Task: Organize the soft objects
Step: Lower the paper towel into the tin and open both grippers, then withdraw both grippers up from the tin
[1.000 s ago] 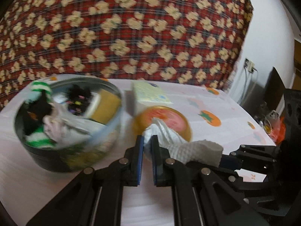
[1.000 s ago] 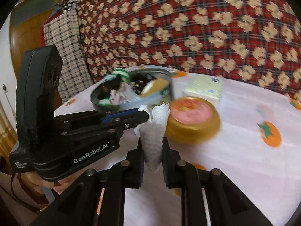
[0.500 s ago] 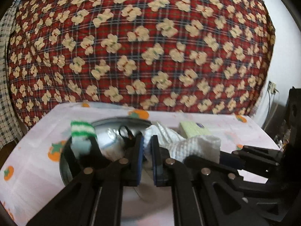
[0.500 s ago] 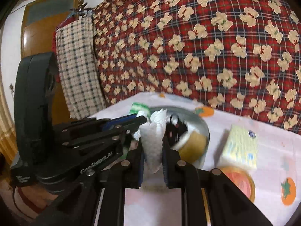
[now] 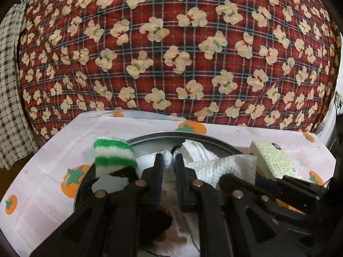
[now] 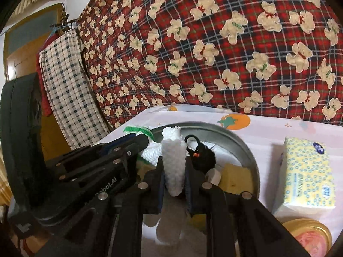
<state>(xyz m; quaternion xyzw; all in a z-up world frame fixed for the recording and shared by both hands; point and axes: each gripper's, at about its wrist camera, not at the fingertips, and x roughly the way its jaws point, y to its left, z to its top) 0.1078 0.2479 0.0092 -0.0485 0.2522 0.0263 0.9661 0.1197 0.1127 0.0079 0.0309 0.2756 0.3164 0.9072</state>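
A white paper towel (image 5: 216, 162) is held by both grippers over a round metal tin (image 6: 242, 145). My left gripper (image 5: 169, 162) is shut on one tip of the towel. My right gripper (image 6: 174, 165) is shut on the towel's thick middle (image 6: 174, 165). In the tin lie a green-and-white striped sponge (image 5: 113, 152), a black fuzzy item (image 6: 202, 157) and a yellow sponge (image 6: 235, 176). The tin's rim also shows in the left wrist view (image 5: 205, 138).
A yellow tissue pack (image 6: 308, 171) lies right of the tin on the tomato-print tablecloth (image 5: 53, 160). A gold-rimmed pink lid (image 6: 308, 238) sits near the front. A red bear-print blanket (image 5: 171, 42) rises behind. A checked cloth (image 6: 64, 81) hangs at left.
Both grippers carried the paper towel from beside the pink lid leftward and over the tin. The tin now sits directly under the fingers.
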